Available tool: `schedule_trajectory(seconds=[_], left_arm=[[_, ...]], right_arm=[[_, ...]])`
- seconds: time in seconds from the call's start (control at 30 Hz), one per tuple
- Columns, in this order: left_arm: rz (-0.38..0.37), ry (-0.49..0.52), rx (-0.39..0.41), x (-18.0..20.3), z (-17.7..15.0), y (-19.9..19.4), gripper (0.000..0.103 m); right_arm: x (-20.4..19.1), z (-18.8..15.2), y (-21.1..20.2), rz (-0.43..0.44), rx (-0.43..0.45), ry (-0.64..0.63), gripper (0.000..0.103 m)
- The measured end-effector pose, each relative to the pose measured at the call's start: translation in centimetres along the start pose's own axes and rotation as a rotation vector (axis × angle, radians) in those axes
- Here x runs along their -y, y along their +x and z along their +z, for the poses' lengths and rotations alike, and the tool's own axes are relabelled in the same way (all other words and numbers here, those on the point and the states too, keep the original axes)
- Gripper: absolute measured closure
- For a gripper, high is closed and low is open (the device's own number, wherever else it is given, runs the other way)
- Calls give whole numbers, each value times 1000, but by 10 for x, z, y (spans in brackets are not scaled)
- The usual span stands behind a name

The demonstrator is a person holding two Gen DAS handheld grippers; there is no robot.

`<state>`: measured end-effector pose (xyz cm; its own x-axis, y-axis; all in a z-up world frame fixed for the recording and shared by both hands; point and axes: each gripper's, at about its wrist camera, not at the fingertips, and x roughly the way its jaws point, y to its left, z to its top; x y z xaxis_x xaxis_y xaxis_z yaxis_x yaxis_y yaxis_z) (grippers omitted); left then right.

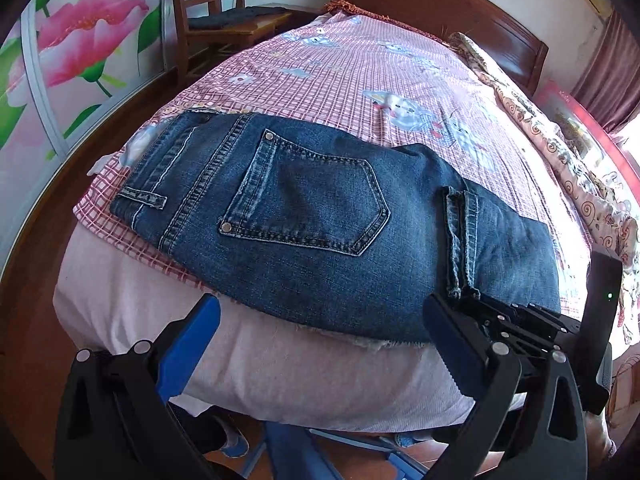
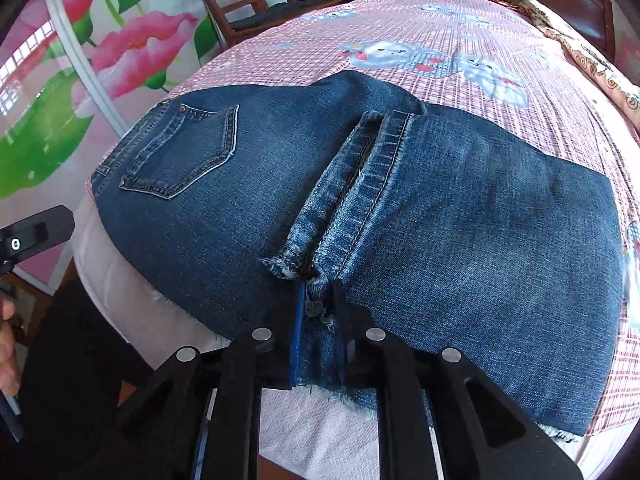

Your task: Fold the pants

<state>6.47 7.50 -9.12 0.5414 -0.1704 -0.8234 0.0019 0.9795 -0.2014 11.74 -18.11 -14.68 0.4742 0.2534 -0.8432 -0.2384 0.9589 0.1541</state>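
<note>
Blue jeans (image 1: 320, 208) lie folded across the near end of the bed, back pocket (image 1: 308, 200) up, leg hems (image 1: 460, 240) laid over the middle. My left gripper (image 1: 320, 340) hangs open over the near edge of the jeans, with nothing between its blue pads. My right gripper (image 1: 476, 300) appears at the right of that view, at the hems' near end. In the right wrist view the right gripper (image 2: 318, 300) is shut on the jeans (image 2: 480, 220), pinching the near edge just below the frayed hems (image 2: 352, 192). The back pocket (image 2: 184, 152) lies to the left.
The bed has a pink checked sheet (image 1: 360, 72) and a patterned quilt (image 1: 580, 168) along its right side. A wooden chair (image 1: 224, 12) and a floral sliding door (image 1: 80, 40) stand on the left, a wooden headboard (image 1: 440, 4) at the far end. A hand (image 2: 8, 340) shows at the left edge.
</note>
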Motion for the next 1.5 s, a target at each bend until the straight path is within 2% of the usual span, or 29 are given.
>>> schedule_trajectory(seconds=[0.07,0.17,0.27,0.37,0.43,0.47,0.5,0.6,0.7,0.77,0.8,0.83,0.87,0.93,1.0,1.1,1.17,1.23,1.27,1.33,1.5], left_arm=[[9,6,-7,0,-2,1,2],[12,2,-13,-2,-4,3,2],[14,2,-29,-3,-6,7,2],[18,0,-38,-4,-7,9,2],[19,-1,-42,-6,-7,10,2],[22,-1,-42,-6,-6,11,2],[22,-2,-43,-7,-6,12,2],[16,-11,-58,-13,-5,15,2],[4,-47,-52,-25,-7,13,2],[-33,-104,-28,-40,-7,10,2],[-53,-146,-14,-51,-7,9,2],[-88,-204,-6,-64,-5,9,2],[-147,-271,0,-79,-3,11,2],[-268,-417,13,-111,1,17,2],[-370,-548,48,-143,4,22,2],[-431,-709,73,-181,11,32,2],[-460,-758,105,-195,16,34,2],[-522,-797,120,-203,20,39,2],[-524,-801,112,-204,22,42,2],[-457,-798,75,-205,27,50,2],[-489,-829,53,-203,24,68,2]], right_arm=[[2,3,-13,23,5,24,91],[9,8,-37,63,66,79,91],[23,18,-43,95,109,167,91],[21,26,-29,116,61,169,91],[3,22,-12,109,-31,88,81],[-4,18,-1,89,-91,65,69],[-6,14,6,62,-110,60,64],[-4,13,-6,83,-60,109,64],[0,20,-38,161,76,174,64],[11,23,-40,199,103,245,63],[17,23,-28,224,57,279,53],[20,20,-9,213,-27,294,47],[22,15,10,153,-113,290,46],[24,9,12,178,-59,300,46],[25,8,10,193,-57,323,45],[26,8,12,198,-69,311,45],[25,9,13,190,-74,298,45],[23,12,13,184,-77,286,45],[24,12,13,187,-76,292,45],[26,11,13,196,-71,306,45],[28,10,13,194,-70,302,45]])
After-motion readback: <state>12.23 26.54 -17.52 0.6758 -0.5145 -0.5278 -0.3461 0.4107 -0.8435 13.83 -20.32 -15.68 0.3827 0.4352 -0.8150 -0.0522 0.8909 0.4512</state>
